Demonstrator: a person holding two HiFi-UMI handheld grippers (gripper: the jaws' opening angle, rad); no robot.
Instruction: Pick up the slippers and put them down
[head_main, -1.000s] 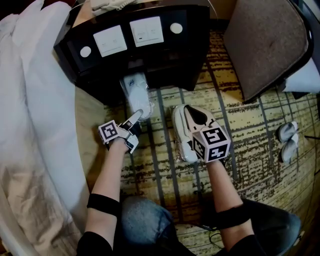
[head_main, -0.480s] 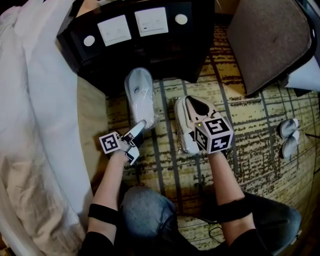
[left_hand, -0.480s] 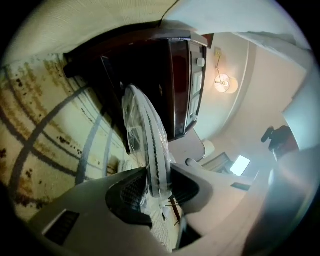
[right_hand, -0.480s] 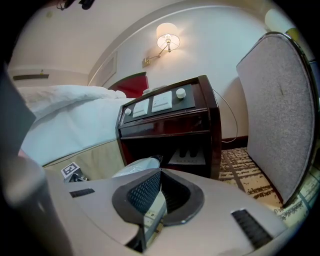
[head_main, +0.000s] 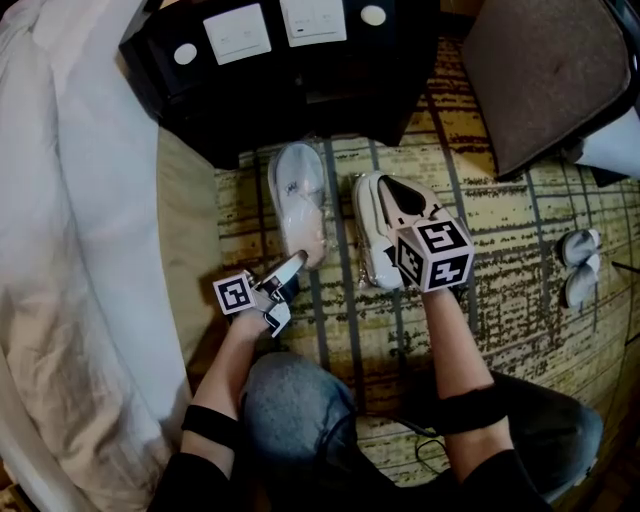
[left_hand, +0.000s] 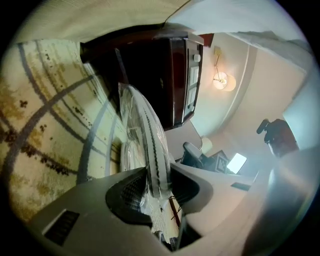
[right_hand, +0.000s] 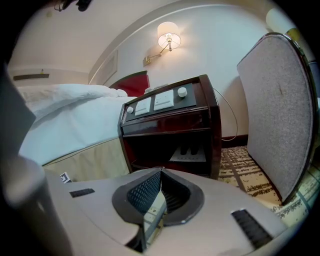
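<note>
Two white slippers in clear wrap lie on the patterned carpet in the head view. My left gripper (head_main: 292, 266) is shut on the heel end of the left slipper (head_main: 298, 195), which sits just in front of the nightstand. In the left gripper view the slipper (left_hand: 145, 135) stands on edge between the jaws of the left gripper (left_hand: 156, 176). The right slipper (head_main: 380, 225) lies beside it, partly under my right gripper (head_main: 408, 246). In the right gripper view the right gripper (right_hand: 160, 176) is shut, with a thin strip of the slipper's wrap pinched between the pads.
A dark nightstand (head_main: 300, 90) with switch panels stands ahead, with a white bed (head_main: 90, 200) at the left. A padded chair (head_main: 540, 80) is at the upper right. Another pair of slippers (head_main: 578, 265) lies at the right. The person's knees are below.
My left gripper has dragged the left slipper out from under the nightstand toward the person. The right gripper and right slipper have stayed put.
</note>
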